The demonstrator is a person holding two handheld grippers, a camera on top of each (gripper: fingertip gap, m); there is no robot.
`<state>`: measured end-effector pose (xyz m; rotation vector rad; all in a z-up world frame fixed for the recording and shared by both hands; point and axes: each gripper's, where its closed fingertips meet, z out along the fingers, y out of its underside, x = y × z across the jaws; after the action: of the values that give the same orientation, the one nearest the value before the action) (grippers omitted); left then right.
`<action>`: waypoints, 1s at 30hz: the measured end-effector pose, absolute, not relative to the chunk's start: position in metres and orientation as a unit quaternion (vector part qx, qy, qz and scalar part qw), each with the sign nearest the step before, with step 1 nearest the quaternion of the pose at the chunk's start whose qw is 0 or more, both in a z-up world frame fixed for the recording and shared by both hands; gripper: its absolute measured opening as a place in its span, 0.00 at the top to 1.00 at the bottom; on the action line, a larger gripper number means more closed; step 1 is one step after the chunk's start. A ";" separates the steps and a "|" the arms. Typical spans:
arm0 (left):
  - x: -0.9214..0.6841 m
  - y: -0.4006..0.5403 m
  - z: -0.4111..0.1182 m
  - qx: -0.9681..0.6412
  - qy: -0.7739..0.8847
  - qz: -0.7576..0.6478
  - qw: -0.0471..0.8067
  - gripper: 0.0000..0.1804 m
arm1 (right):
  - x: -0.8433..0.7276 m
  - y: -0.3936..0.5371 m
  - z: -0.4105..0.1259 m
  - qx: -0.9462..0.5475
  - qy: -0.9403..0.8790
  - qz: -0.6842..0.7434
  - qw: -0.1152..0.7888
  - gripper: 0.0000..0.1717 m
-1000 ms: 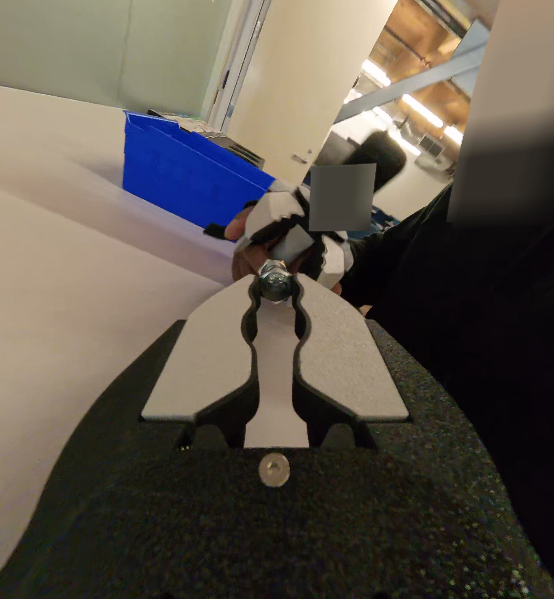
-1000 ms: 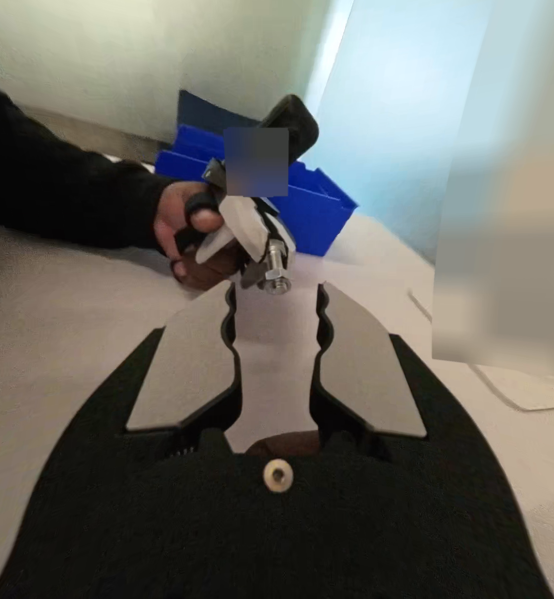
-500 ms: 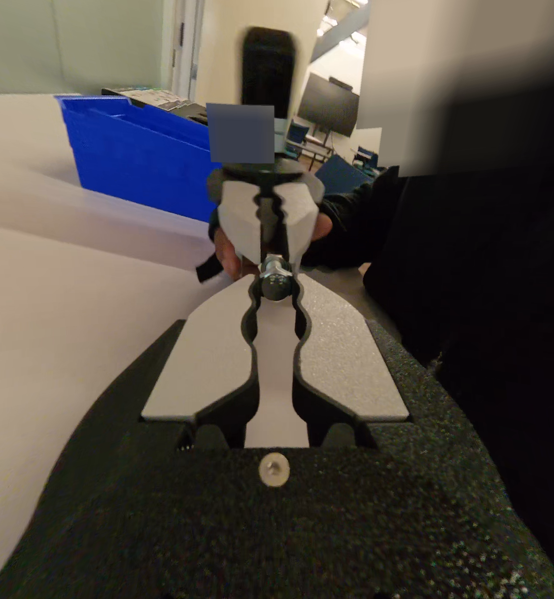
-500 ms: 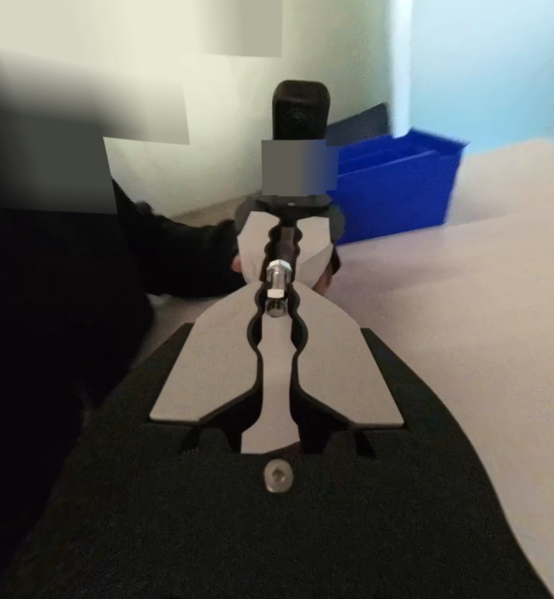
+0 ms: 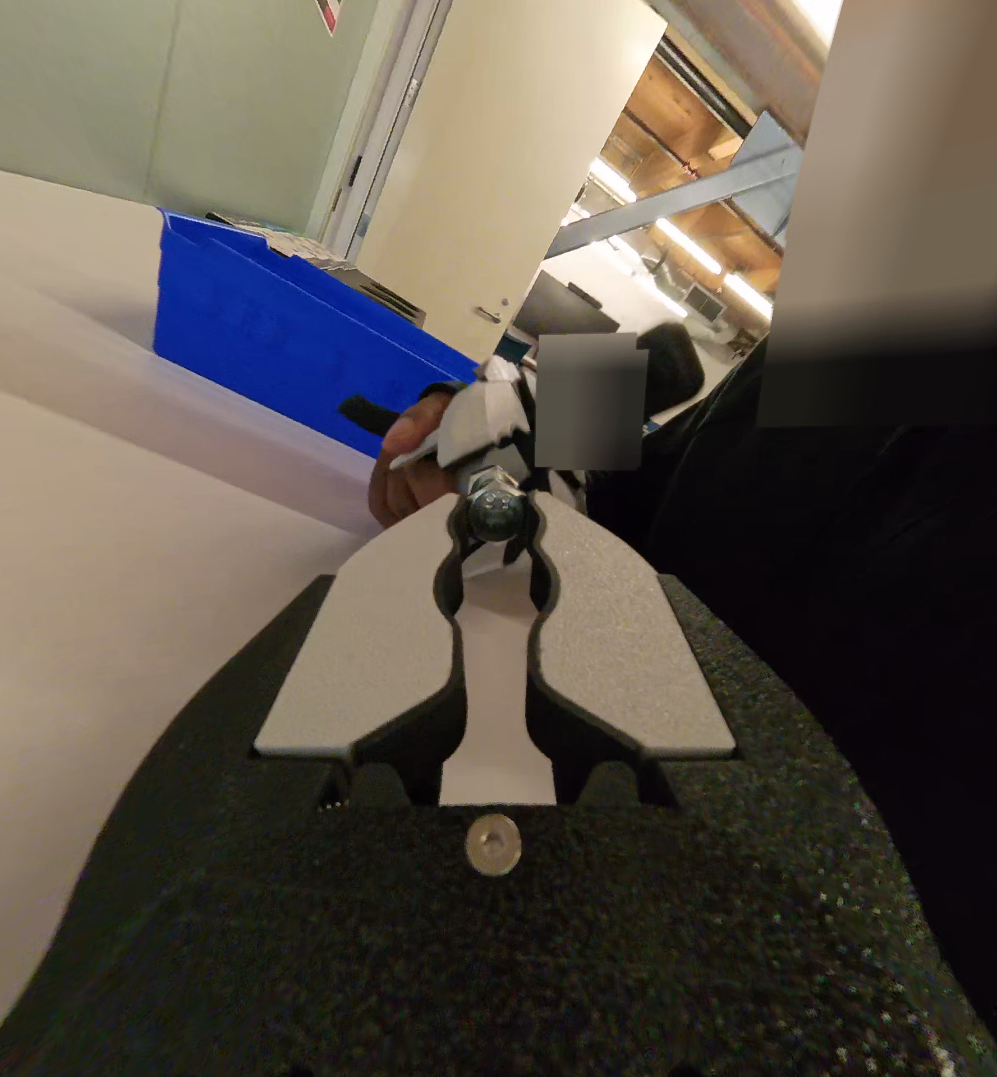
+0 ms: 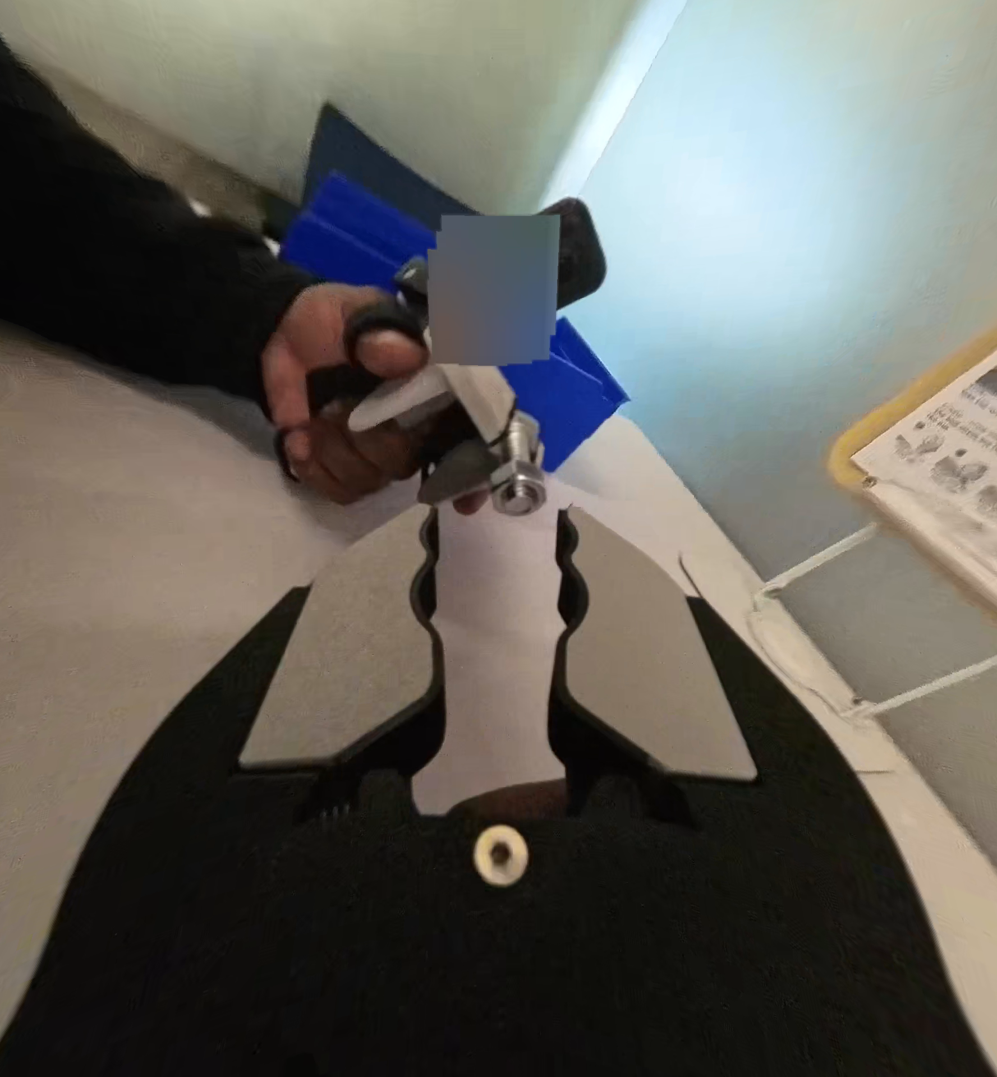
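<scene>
Left claw: closed on the head of a steel bolt. The head sits in the foremost notch between the two grey fingers, and both inner edges press on it.
Bolt: held in the air above the worktop, its shank pointing away from the left claw towards the right one.
Nut: a steel hex nut on the bolt's shank, close to the far end. From the right wrist view the shank's round tip shows through it.
Right claw: open, with bare worktop showing between the fingers. Nothing is in its grasp. The nut end of the bolt is just ahead of its tips, a little towards the right finger, and no pad touches it.
Hands: the left hand, in a black sleeve, works the left claw through black finger loops. The right hand shows behind the right claw.
Worktop: pale and plain under both claws.
Bin: blue plastic, at the worktop's far edge, well behind the bolt. What it holds is hard to make out.
Right edge: a white cord runs along it. Beyond it lies a printed sheet with a yellow border.
Background: pale walls and a cream door.
</scene>
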<state>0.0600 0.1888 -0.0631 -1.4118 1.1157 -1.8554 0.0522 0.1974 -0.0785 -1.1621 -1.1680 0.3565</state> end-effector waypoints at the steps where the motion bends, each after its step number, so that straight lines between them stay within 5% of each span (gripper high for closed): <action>1: 0.061 0.188 -0.064 -0.527 0.413 -0.692 0.269 0.90 | 0.050 0.197 -0.082 -0.508 -0.529 0.130 0.667 0.77; 5: 0.061 0.187 -0.067 -0.530 0.423 -0.684 0.269 0.90 | 0.055 0.205 -0.078 -0.519 -0.507 0.097 0.681 0.92; 17: 0.062 0.191 -0.079 -0.546 0.488 -0.599 0.325 0.90 | 0.049 0.198 -0.098 -0.646 -0.420 0.404 0.493 1.00; 22: 0.059 0.196 -0.075 -0.553 0.452 -0.631 0.302 0.90 | 0.058 0.209 -0.092 -0.621 -0.439 0.323 0.563 0.80; 27: 0.060 0.192 -0.076 -0.554 0.438 -0.653 0.273 0.90 | 0.054 0.202 -0.082 -0.554 -0.491 0.207 0.639 0.79; 30: 0.062 0.189 -0.080 -0.558 0.451 -0.642 0.269 0.90 | 0.051 0.200 -0.083 -0.551 -0.501 0.186 0.642 0.89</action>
<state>0.0623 0.1889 -0.0802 -1.5051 1.2161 -1.7308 0.0505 0.2004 -0.0832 -1.2558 -1.1410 0.4230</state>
